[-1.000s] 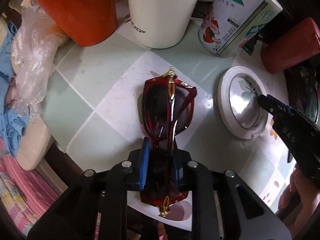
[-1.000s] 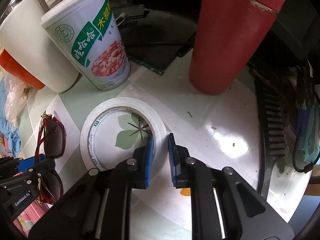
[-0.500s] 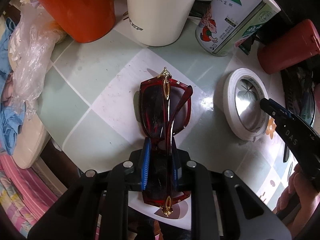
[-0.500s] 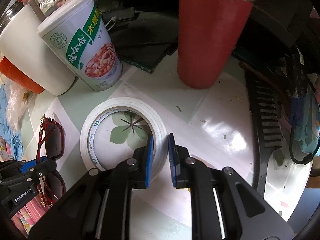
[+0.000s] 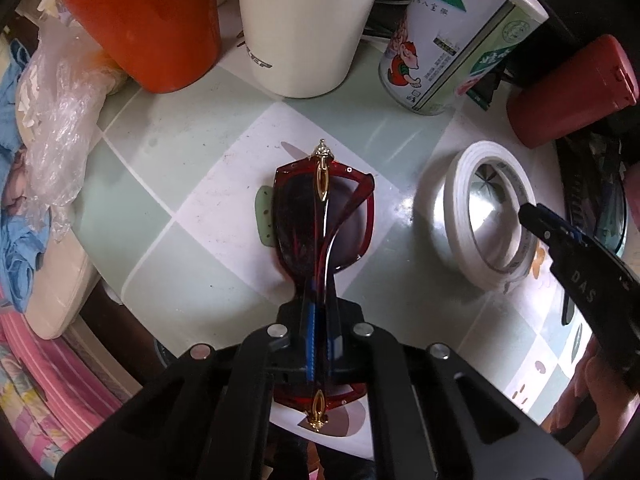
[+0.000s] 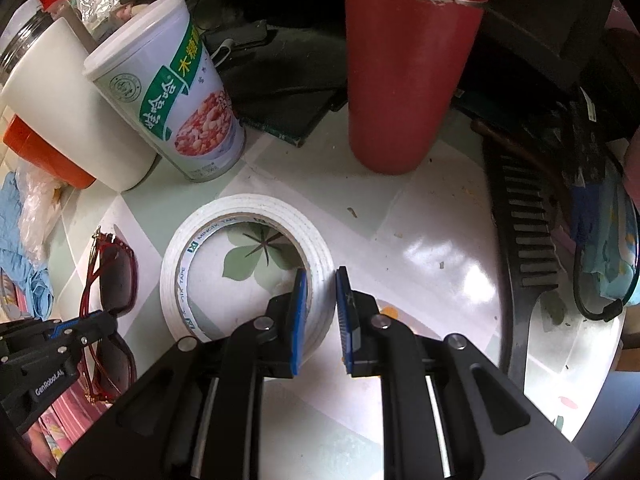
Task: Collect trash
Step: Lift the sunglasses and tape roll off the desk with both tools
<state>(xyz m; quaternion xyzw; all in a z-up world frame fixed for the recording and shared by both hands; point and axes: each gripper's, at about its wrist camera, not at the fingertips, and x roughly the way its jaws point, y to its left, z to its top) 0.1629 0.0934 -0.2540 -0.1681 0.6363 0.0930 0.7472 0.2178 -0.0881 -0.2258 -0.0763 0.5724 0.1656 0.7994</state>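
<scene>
Folded red sunglasses [image 5: 324, 216] with gold hinges lie on the tiled table [image 5: 180, 152]. My left gripper [image 5: 318, 320] points down at them and is shut on their middle, blue pads pressed against the frame. A white tape roll [image 6: 240, 208] lies flat to their right. My right gripper [image 6: 322, 280] is shut on the roll's near wall, one pad inside the ring and one outside. The right wrist view also catches the sunglasses [image 6: 116, 276] and the left gripper [image 6: 100, 320] at the left edge. In the left wrist view the tape roll [image 5: 460, 184] and the right gripper [image 5: 528, 210] sit at the right.
At the back stand an orange cup [image 5: 148, 20], a white cup [image 5: 304, 20], a green-labelled can [image 5: 452, 40] and a red flask [image 6: 404, 64]. Crumpled clear plastic [image 5: 60, 140] lies at the table's left edge. A black comb [image 6: 524, 240] lies at the right.
My left gripper's jaws have closed in from a loose straddle to a tight grip on the sunglasses. The right gripper stays clamped on the tape roll.
</scene>
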